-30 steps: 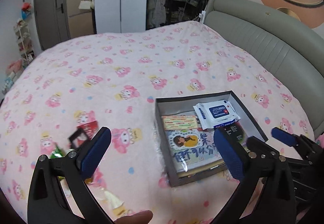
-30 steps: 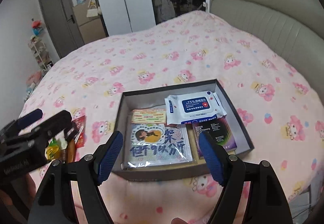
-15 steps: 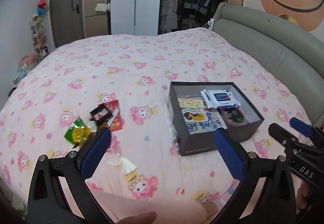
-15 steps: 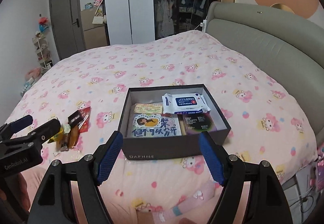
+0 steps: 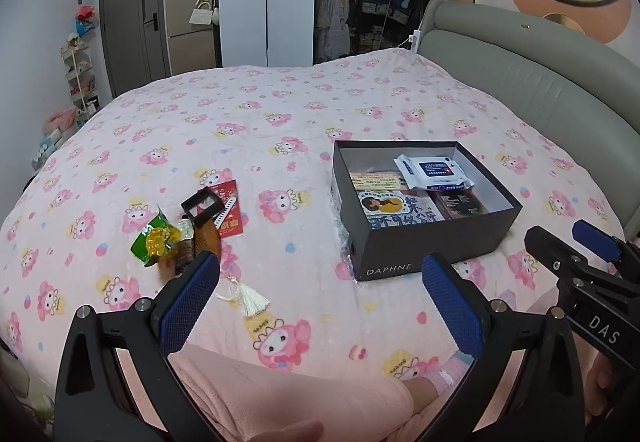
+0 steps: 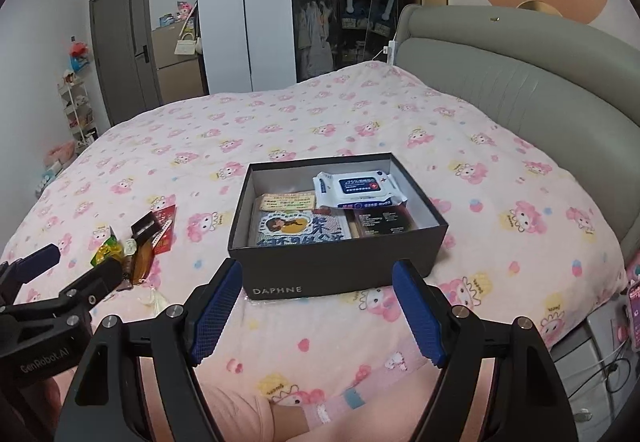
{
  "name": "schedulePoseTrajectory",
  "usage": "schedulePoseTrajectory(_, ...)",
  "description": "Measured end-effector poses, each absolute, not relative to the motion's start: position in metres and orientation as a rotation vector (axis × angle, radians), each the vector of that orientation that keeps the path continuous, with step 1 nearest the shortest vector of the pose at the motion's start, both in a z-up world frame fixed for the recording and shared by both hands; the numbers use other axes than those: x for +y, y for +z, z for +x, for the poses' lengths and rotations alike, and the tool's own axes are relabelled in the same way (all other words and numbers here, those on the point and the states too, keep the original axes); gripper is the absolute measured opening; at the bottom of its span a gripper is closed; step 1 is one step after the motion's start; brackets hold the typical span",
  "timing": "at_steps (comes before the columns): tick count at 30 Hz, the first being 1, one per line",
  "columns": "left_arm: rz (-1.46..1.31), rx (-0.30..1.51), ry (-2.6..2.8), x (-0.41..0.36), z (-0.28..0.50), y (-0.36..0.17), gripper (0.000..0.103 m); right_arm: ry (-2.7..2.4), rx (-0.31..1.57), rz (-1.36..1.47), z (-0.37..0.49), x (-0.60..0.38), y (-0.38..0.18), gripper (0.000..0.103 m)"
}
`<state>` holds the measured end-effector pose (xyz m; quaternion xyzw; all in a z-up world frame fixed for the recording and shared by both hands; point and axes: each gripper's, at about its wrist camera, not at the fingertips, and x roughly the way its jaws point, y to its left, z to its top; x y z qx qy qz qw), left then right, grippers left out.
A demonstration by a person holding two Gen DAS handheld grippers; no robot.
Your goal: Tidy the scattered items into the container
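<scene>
A dark grey box [image 5: 424,248] [image 6: 336,266] marked DAPHNE stands on the pink bed, holding a white wipes pack [image 5: 434,172] [image 6: 358,188], a picture booklet [image 5: 394,210] and a dark packet [image 6: 382,222]. To its left lies a small heap: green-yellow snack packet [image 5: 156,240], red card [image 5: 228,208] [image 6: 164,230], black square frame [image 5: 202,204], white tassel [image 5: 248,298]. My left gripper [image 5: 320,300] stands open near the bed's front edge, between heap and box. My right gripper [image 6: 316,312] is open in front of the box, with nothing in either.
A grey padded headboard [image 5: 520,82] runs along the right of the bed. White wardrobe doors [image 6: 240,14], an open dark closet [image 6: 332,2] and a grey door [image 5: 134,14] line the far wall. A shelf rack [image 5: 80,82] stands at the left. A pink-sleeved leg [image 5: 280,398] lies below.
Both grippers have pulled back and away from the box, so the bed, the box and the heap now look smaller and farther. Both stayed open.
</scene>
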<state>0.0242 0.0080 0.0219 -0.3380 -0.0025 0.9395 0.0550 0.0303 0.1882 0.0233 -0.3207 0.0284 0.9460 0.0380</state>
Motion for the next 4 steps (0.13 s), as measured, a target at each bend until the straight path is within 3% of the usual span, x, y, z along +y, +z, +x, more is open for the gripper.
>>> schedulePoseTrajectory(4,-1.036,-0.023,2.849,0.0058,0.0237,0.0216,0.102,2.905,0.086,-1.012,0.0297,0.1848,0.0199,0.075)
